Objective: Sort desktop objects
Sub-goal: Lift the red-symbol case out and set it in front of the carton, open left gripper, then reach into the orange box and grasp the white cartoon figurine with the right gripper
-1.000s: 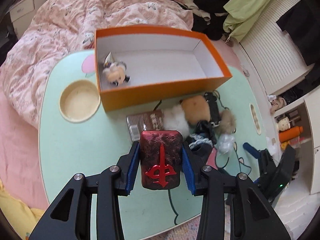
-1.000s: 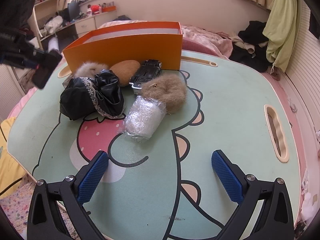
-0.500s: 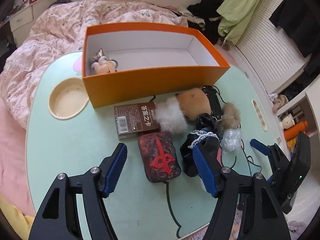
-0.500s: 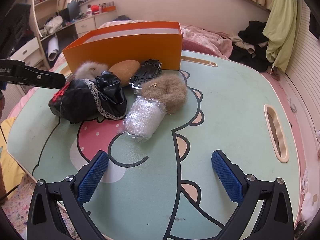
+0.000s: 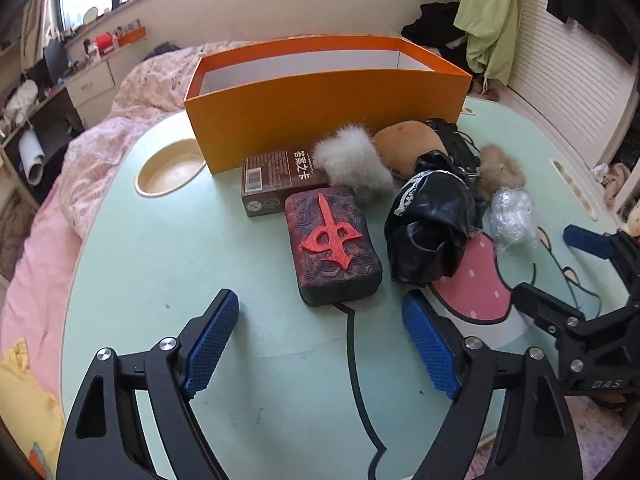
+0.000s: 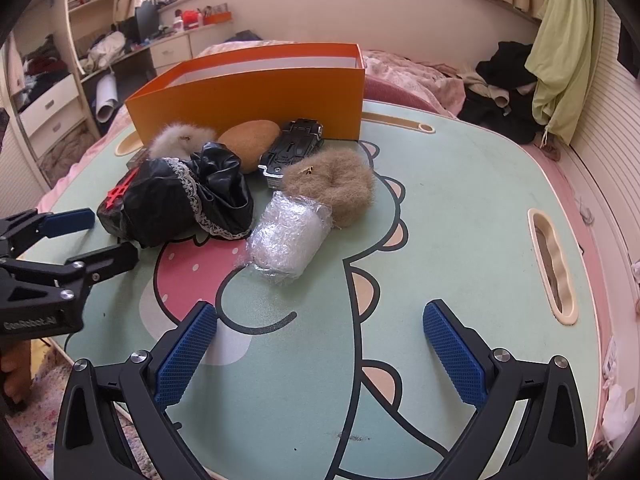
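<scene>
A dark red block [image 5: 332,246] with a raised red symbol lies flat on the green table [image 5: 180,280], just ahead of my open, empty left gripper [image 5: 320,344]. Behind it lie a brown card box [image 5: 276,182], a white fur puff [image 5: 354,162], a tan oval [image 5: 410,146], a black lace-trimmed bundle [image 5: 432,226], a tan fur puff [image 5: 500,172] and a clear plastic wad [image 5: 512,218]. The orange box [image 5: 328,104] stands behind them. My right gripper [image 6: 320,350] is open and empty, near the plastic wad [image 6: 288,236]; the black bundle [image 6: 180,204] lies to its left.
A black toy car [image 6: 294,150] lies against the orange box [image 6: 248,96]. A round cup recess [image 5: 170,170] is sunk in the table left of the box, a slot handle [image 6: 552,264] at the right edge. A pink bed lies behind the table.
My left gripper has set the red block down on the table, opened, and drawn back and lower. The right gripper has not moved.
</scene>
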Motion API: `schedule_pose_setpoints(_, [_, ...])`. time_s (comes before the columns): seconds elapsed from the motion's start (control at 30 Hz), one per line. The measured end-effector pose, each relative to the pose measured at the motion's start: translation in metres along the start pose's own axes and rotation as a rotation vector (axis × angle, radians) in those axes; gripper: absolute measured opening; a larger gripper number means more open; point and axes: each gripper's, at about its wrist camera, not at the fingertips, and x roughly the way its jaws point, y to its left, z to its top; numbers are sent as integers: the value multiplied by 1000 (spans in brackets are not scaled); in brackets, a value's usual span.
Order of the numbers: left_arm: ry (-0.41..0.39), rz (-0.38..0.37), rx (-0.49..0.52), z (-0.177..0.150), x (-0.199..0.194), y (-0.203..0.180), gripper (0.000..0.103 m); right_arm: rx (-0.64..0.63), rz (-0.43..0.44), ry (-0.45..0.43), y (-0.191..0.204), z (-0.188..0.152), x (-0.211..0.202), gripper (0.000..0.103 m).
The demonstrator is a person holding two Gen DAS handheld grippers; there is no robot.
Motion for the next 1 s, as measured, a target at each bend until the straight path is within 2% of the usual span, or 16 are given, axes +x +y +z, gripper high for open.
schedule_pose_setpoints(0.1, [4, -8, -19, 0, 5, 1, 103, 0, 0, -1, -1, -1, -1, 103])
schedule_pose_setpoints(0.63, [-46, -35, 7, -6, 3, 1, 103, 0, -3, -1, -1, -2, -1, 103])
schedule_pose_setpoints(0.87, [-97, -39, 12, -11, 2, 2, 103, 5, -6, 0, -2, -3, -2, 103])
schedule_pose_setpoints(0.93, [-100, -43, 11, -11, 3, 2, 103, 19, 23, -6, -5, -2, -6, 103])
schedule_pose_setpoints(1.0, [-106, -42, 11, -12, 2, 3, 103, 45, 87, -46, -9, 2, -18, 103])
